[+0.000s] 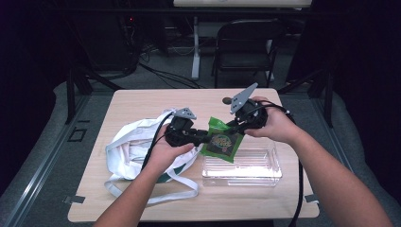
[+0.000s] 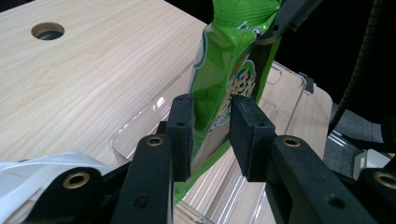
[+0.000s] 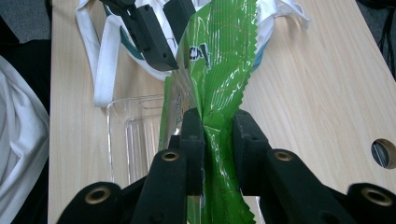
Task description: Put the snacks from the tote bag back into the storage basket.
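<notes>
I have a green snack bag [image 1: 222,142] held up between my two grippers, just above the far left corner of the clear tray [image 1: 246,176], over the middle of the table [image 1: 142,101]. My right gripper [image 1: 235,126] comes in from about 2 o'clock of the bag and its jaws are clamped on the crimped top edge; in the right gripper view the pads pinch the foil [image 3: 219,70] flat between them. My left gripper [image 1: 204,137] reaches in from 9 o'clock. In the left gripper view its pads [image 2: 180,135] stand slightly apart either side of the bag [image 2: 224,70]; one looks to rest on it, the other shows a gap. At 9 o'clock of the tray lies a white cloth bag [image 1: 137,142], under my left hand [image 1: 165,153].
</notes>
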### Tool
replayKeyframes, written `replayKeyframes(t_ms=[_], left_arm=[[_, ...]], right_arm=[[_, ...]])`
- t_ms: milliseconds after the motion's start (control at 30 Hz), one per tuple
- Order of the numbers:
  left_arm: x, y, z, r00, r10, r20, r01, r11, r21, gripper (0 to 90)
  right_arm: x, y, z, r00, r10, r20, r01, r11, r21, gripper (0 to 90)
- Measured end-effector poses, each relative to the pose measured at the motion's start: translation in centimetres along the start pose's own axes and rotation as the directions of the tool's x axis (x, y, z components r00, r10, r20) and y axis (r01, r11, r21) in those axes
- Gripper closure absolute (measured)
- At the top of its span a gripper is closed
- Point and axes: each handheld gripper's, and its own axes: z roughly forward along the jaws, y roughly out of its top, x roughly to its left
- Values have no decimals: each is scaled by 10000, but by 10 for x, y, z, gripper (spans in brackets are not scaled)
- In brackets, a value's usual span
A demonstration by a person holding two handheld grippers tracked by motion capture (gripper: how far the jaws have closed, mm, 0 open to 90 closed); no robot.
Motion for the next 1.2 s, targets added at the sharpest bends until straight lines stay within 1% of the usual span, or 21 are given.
replayKeyframes(t_ms=[200, 267, 433, 567, 633, 733, 767, 800, 833, 900, 933, 967, 1000, 1033, 1067, 1133, 1200], left_arm=[[2, -2, -4, 9999, -34, -129, 35, 10000, 39, 668], [2, -3, -5, 9999, -63, -157, 62, 10000, -24, 661], [8, -11, -12, 9988, -324, -360, 320, 9994, -124, 645], [12, -18, -16, 9976, -449, -528, 442, 9989, -136, 641], [15, -22, -20, 9967, -515, -625, 509, 9986, -122, 638], [18, -27, -23, 9953, -630, -734, 612, 9978, -255, 630], [22, -31, -28, 9940, -712, -832, 691, 9972, -281, 629], [23, -34, -31, 9929, -774, -901, 746, 9966, -340, 628], [25, -37, -33, 9917, -854, -958, 817, 9958, -425, 628], [28, -42, -39, 9896, -944, -1082, 898, 9949, -462, 628], [29, -44, -41, 9882, -998, -1166, 937, 9940, -564, 628], [30, -45, -43, 9881, -955, -1205, 898, 9946, -517, 628], [30, -45, -43, 9881, -955, -1205, 898, 9946, -517, 628], [32, -50, -49, 9863, -982, -1326, 915, 9942, -557, 626], [33, -52, -52, 9850, -1005, -1401, 931, 9939, -588, 626], [35, -57, -57, 9833, -1094, -1455, 1001, 9925, -698, 623], [37, -63, -62, 9808, -1196, -1541, 1084, 9909, -792, 620]], right_arm=[[0, 2, -4, 9999, -161, 60, 160, 9998, 136, 762], [0, 2, -5, 9998, -163, 86, 162, 9997, 162, 762], [0, 1, -6, 9997, -190, 131, 186, 9993, 336, 762], [0, 1, -5, 9995, -267, 173, 258, 9983, 519, 762], [0, 1, -5, 9995, -224, 207, 212, 9984, 533, 762], [-1, 2, -3, 9992, -302, 264, 282, 9971, 712, 762], [-1, 2, -2, 9993, -288, 229, 271, 9972, 699, 762], [-2, 3, -2, 9991, -385, 198, 368, 9959, 822, 762], [-1, 3, 0, 9992, -355, 200, 338, 9963, 786, 762], [-2, 4, 2, 9986, -440, 281, 414, 9952, 883, 762], [-2, 4, 3, 9983, -482, 318, 451, 9947, 926, 762], [-3, 4, 3, 9976, -589, 352, 550, 9930, 1045, 762], [-4, 4, 4, 9974, -600, 398, 555, 9929, 1052, 763], [-4, 4, 5, 9974, -553, 455, 505, 9937, 1002, 763], [-5, 4, 5, 9969, -627, 469, 574, 9926, 1067, 762], [-6, 4, 6, 9963, -661, 557, 595, 9919, 1121, 763], [-7, 3, 7, 9966, -623, 545, 559, 9920, 1131, 762]])
